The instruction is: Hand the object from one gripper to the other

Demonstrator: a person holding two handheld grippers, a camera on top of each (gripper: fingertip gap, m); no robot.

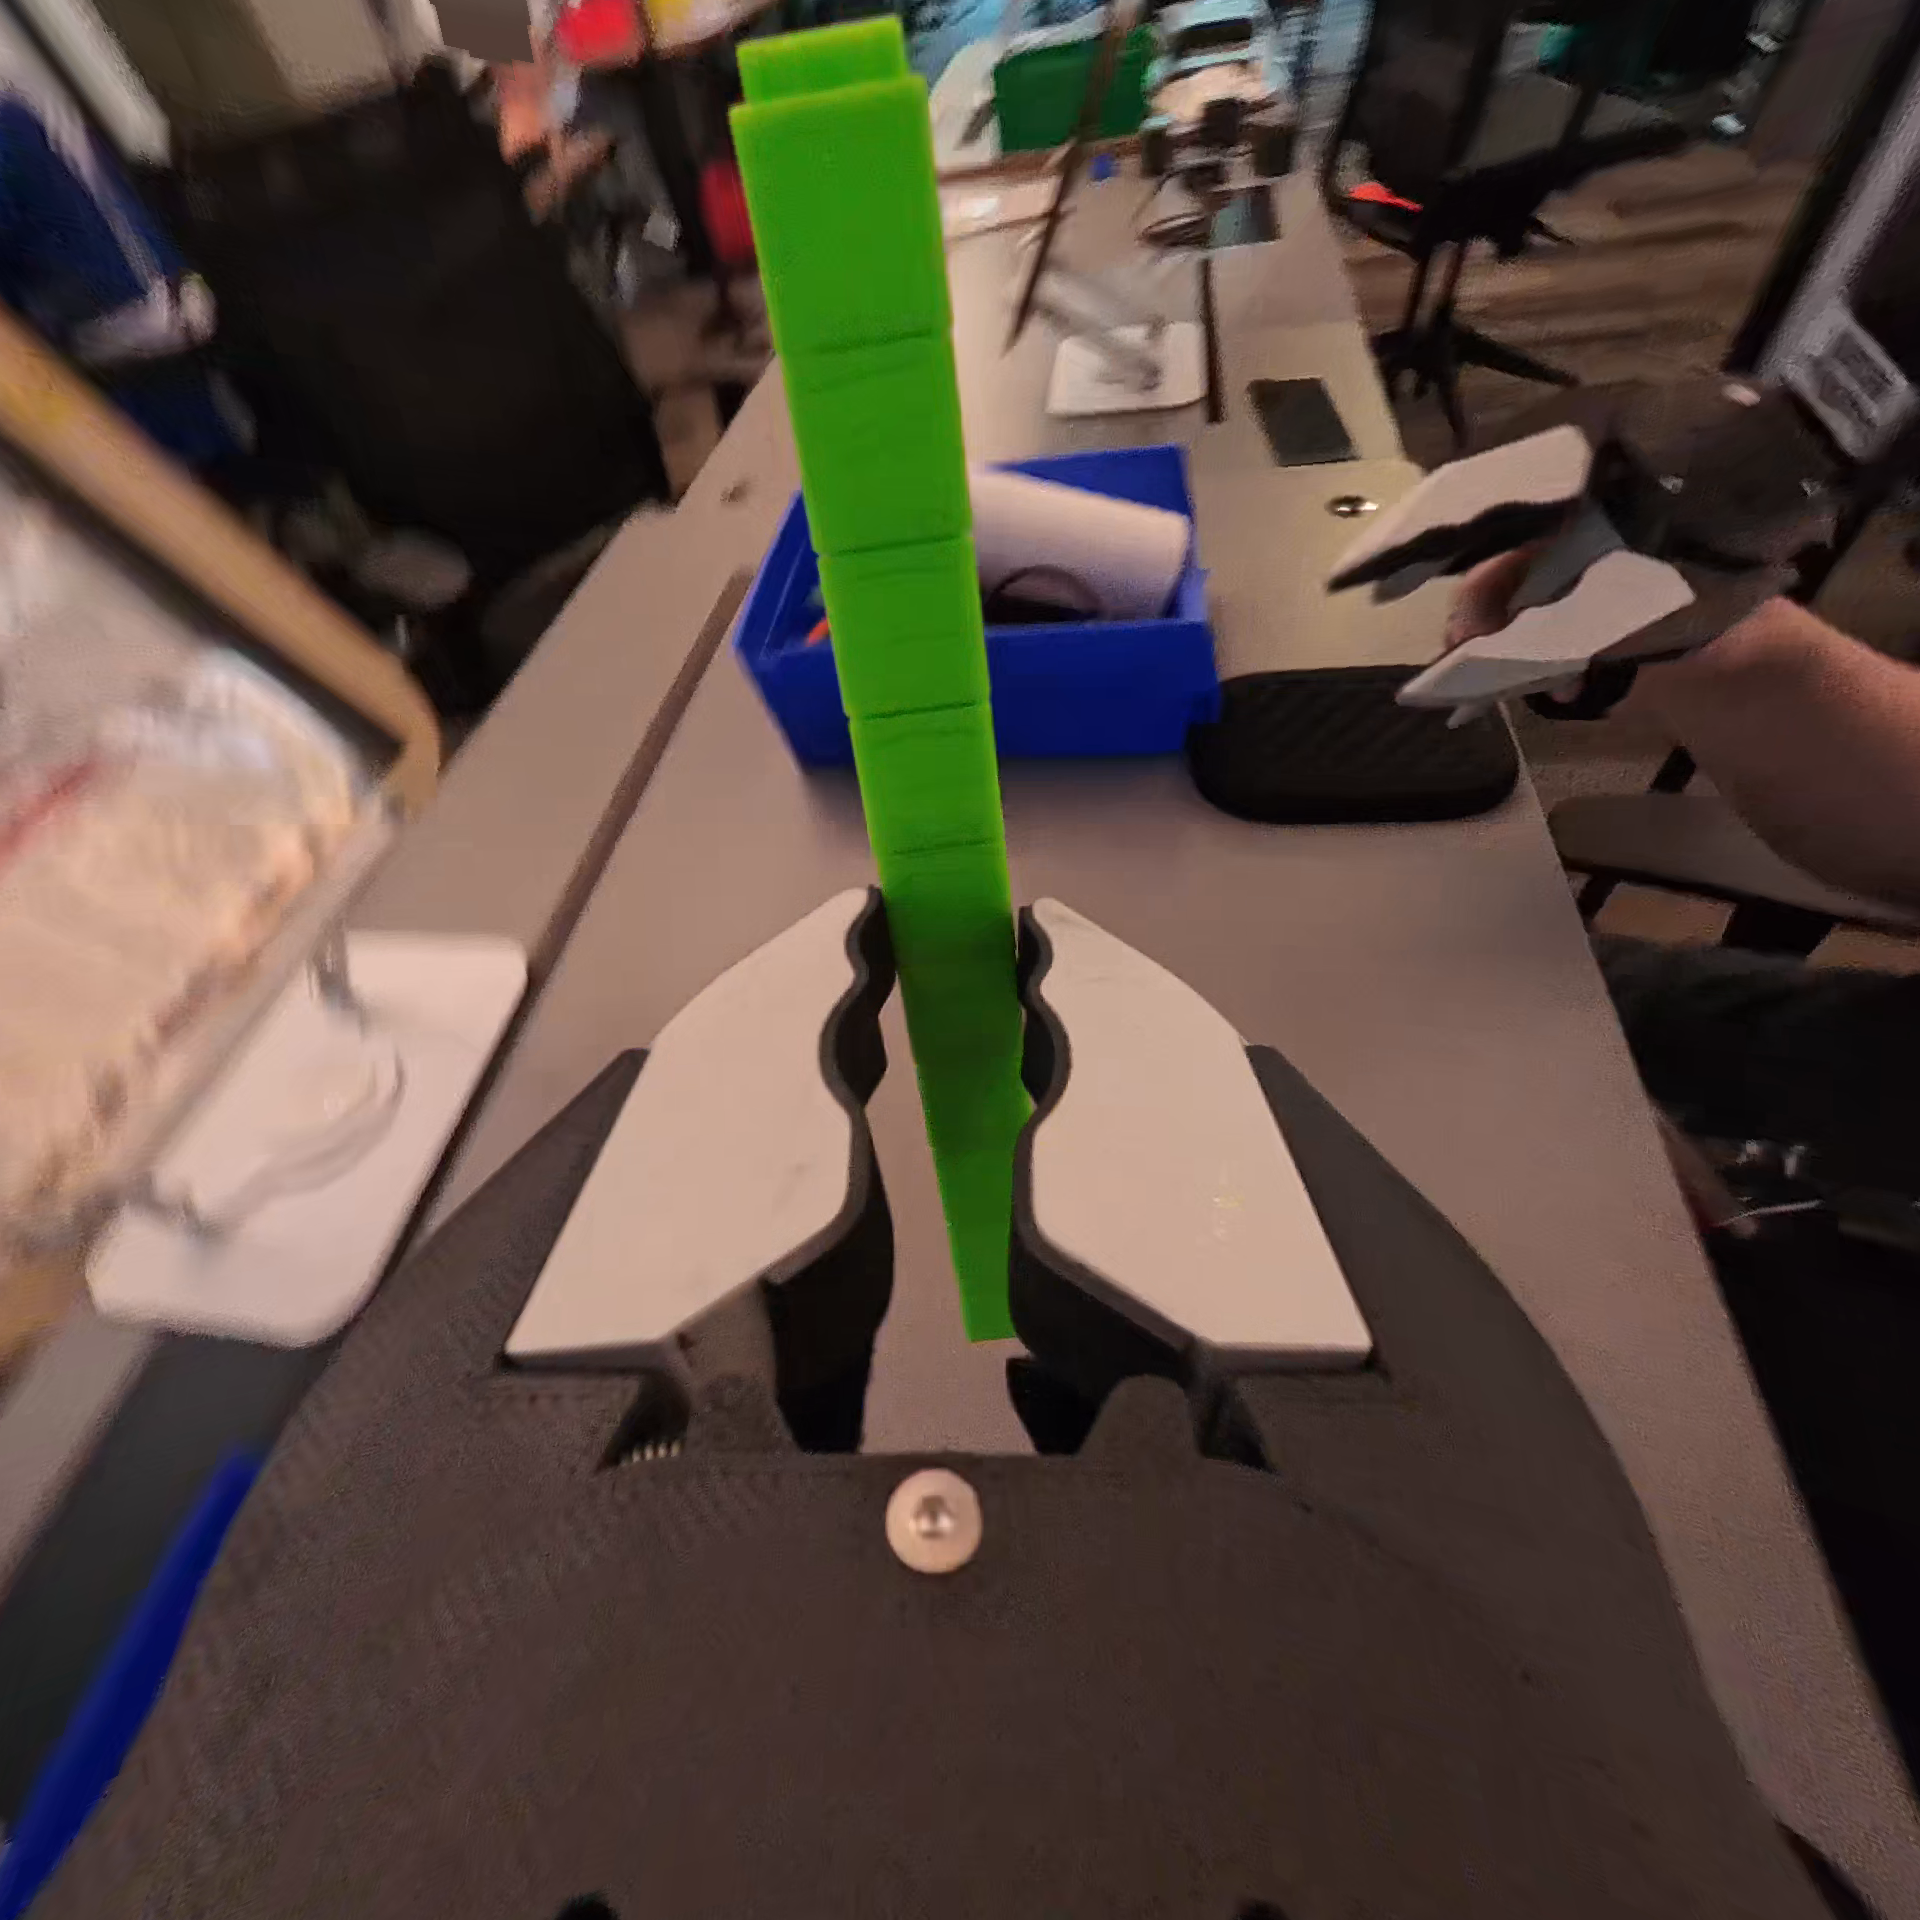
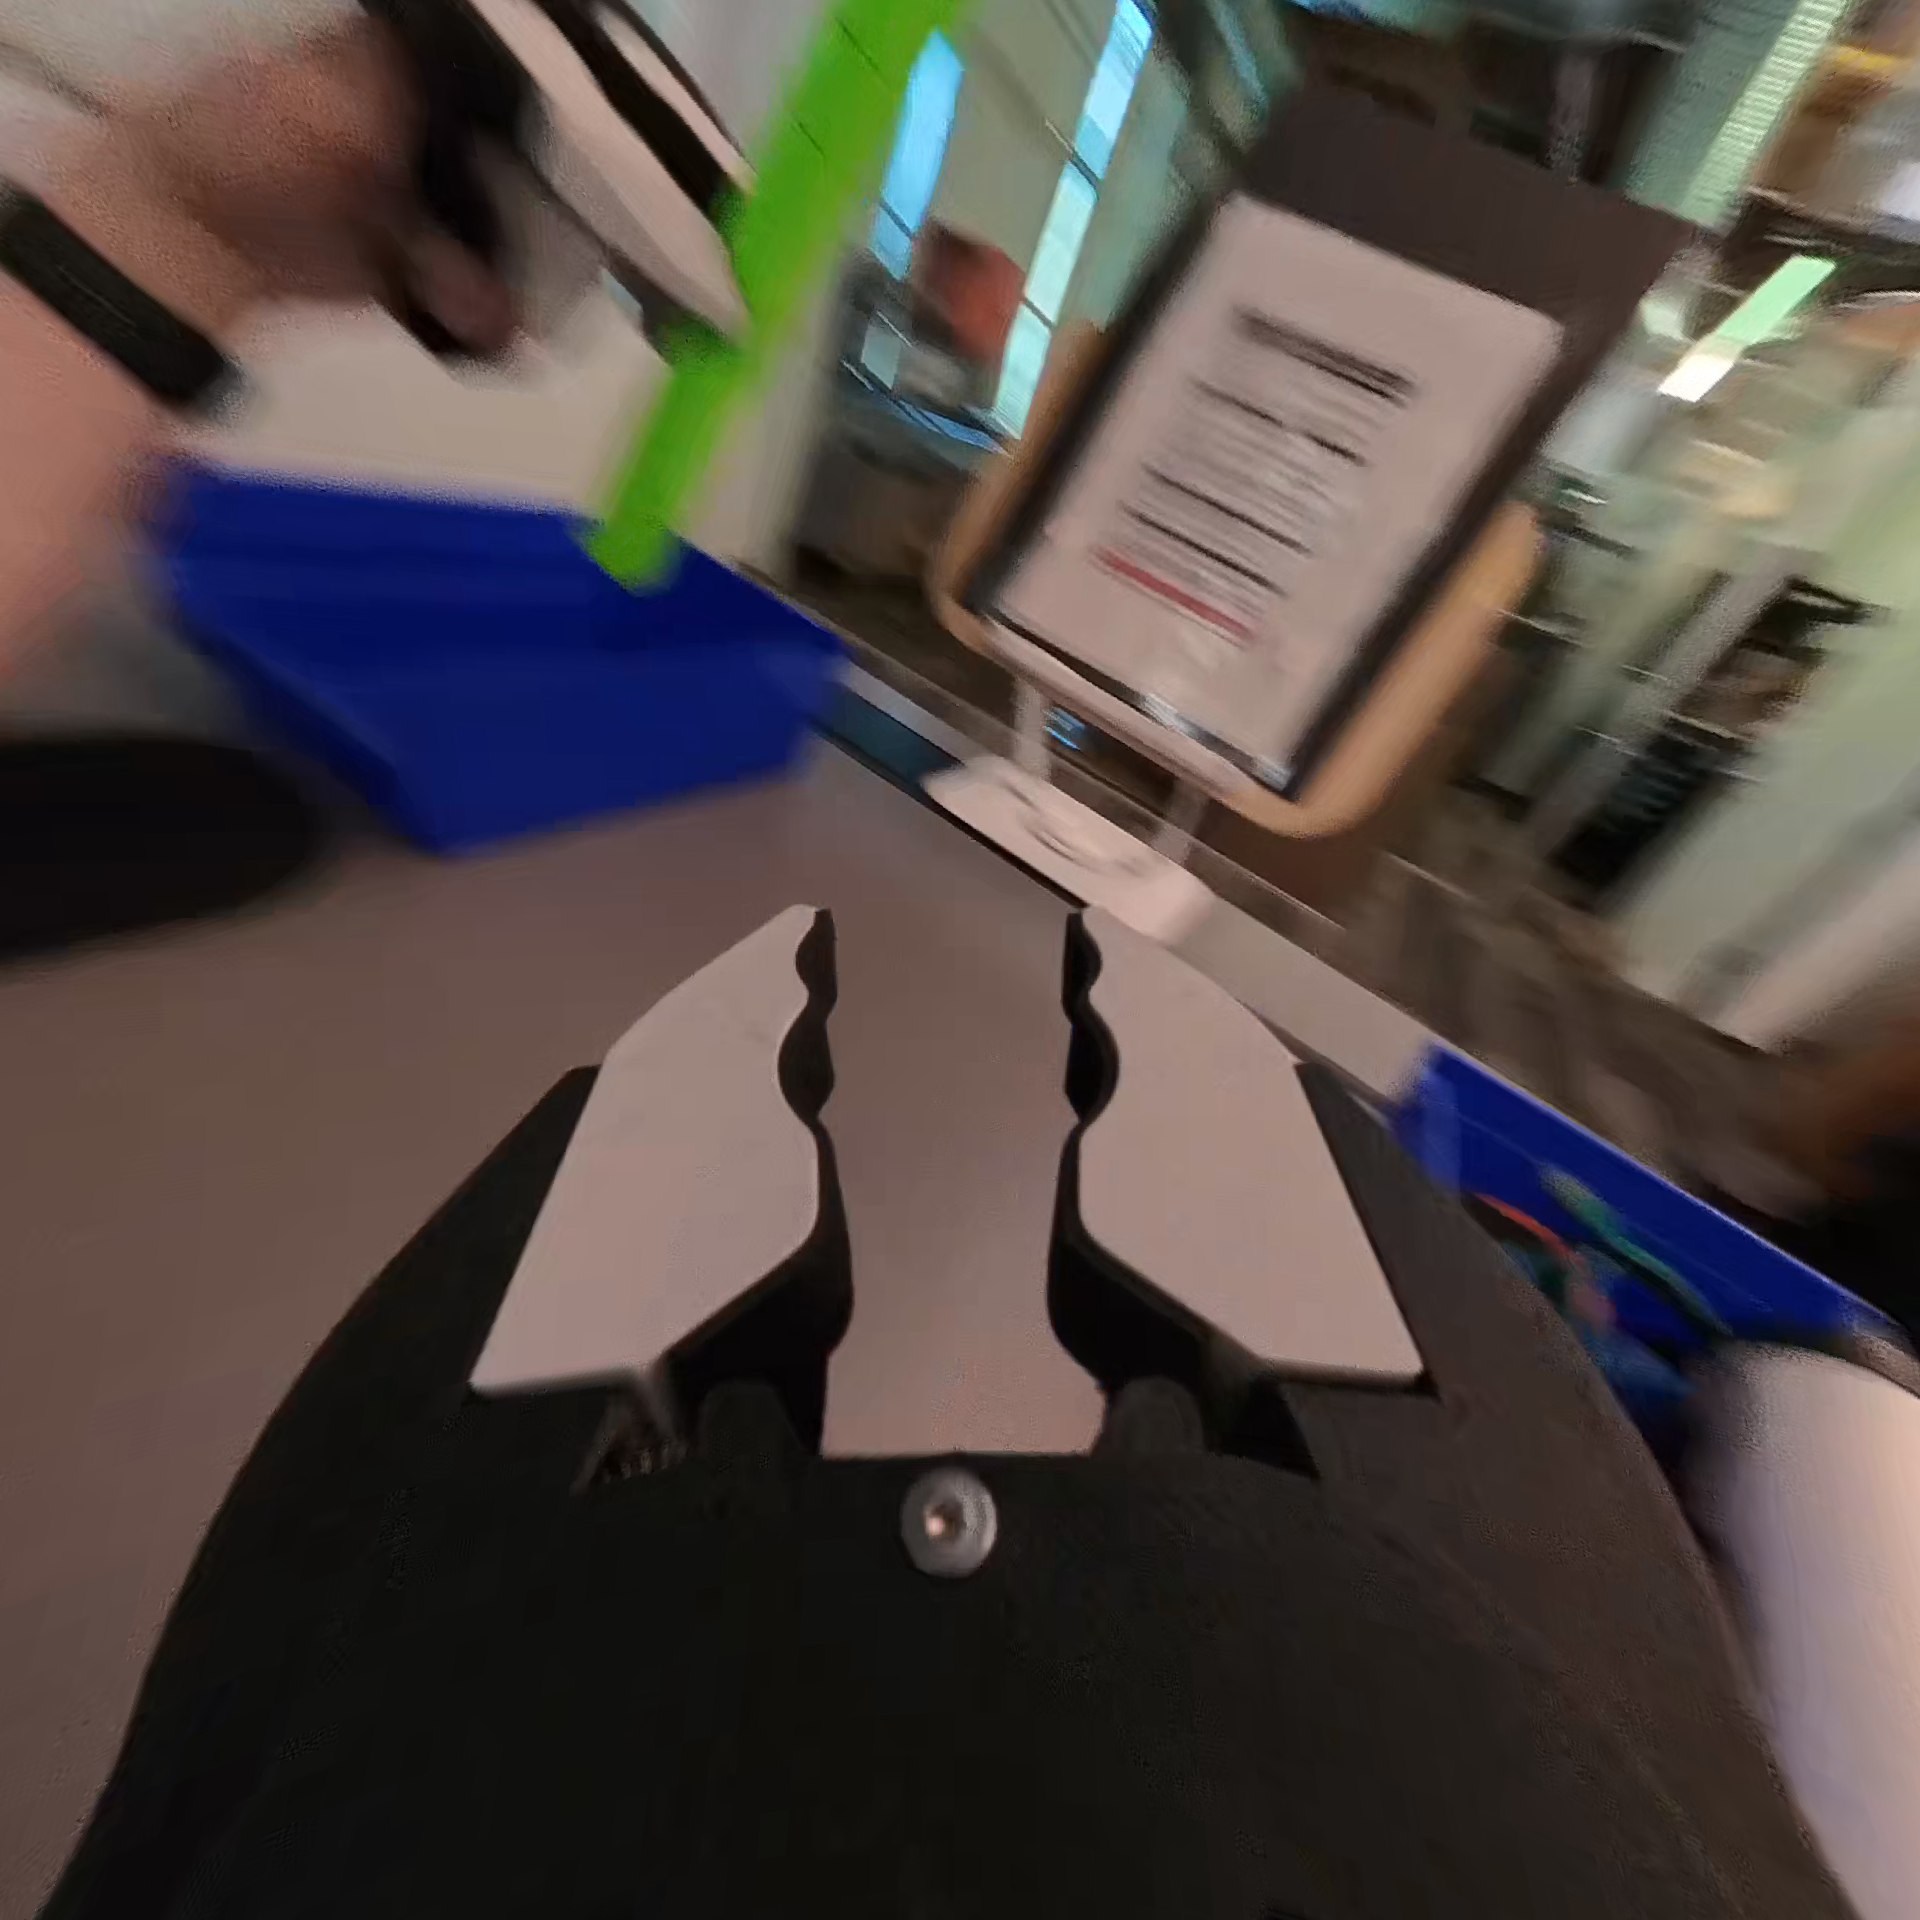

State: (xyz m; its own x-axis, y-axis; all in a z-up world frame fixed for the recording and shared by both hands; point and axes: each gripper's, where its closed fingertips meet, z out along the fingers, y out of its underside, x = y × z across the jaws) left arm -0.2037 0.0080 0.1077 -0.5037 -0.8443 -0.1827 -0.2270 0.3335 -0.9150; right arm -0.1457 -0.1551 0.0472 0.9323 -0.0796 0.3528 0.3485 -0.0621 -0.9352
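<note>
At the left, a framed sign (image 1: 156, 727) on a clear stand is seen at the edge of the grey table (image 1: 1299, 1039). In the middle, a long green segmented bar (image 1: 894, 520) is held upright above the table, clamped between the fingers of the left hand-held gripper (image 1: 951, 925), with a blue bin (image 1: 1039, 686) seen behind it. Farther right, well apart from the bar, the right hand-held gripper (image 2: 948, 925) is held with its jaws parted and nothing between them.
</note>
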